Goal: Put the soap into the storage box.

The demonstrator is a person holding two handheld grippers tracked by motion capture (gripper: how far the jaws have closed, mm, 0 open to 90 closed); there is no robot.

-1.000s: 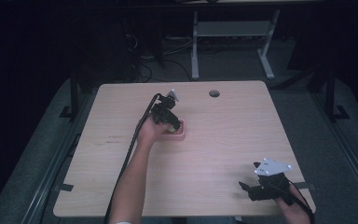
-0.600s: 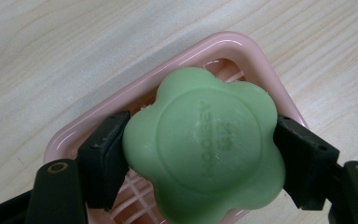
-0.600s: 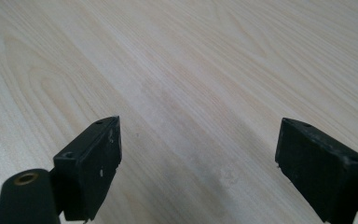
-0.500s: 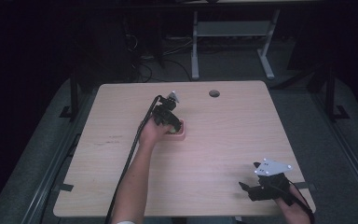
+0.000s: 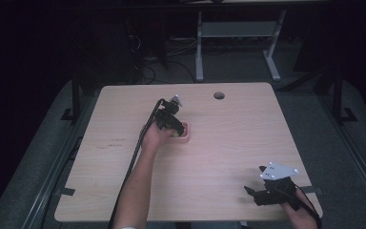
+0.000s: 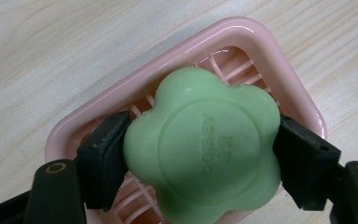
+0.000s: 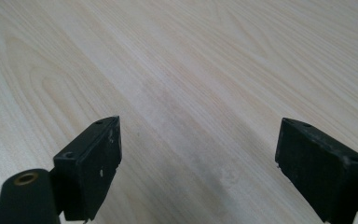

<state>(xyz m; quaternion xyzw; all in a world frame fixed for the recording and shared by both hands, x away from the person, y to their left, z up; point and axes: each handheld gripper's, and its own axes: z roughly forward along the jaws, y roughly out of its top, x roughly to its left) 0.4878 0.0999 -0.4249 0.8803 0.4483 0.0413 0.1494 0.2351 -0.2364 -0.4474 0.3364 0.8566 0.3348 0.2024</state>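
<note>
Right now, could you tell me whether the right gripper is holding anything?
No, the right gripper stands open over the bare wooden table, nothing between its jaws.

The soap (image 6: pixel 204 149) covers most of the pink dish (image 6: pixel 256 46) grid, and its lower lobe is cut by the edge. From above, the left gripper (image 5: pixel 174 128) hides the soap almost fully

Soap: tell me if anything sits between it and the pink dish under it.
Nothing visible does. The green soap is clamped between the left gripper's jaws directly over the pink dish, whose slatted floor shows bare around it. Whether the soap touches the slats cannot be told.
</note>
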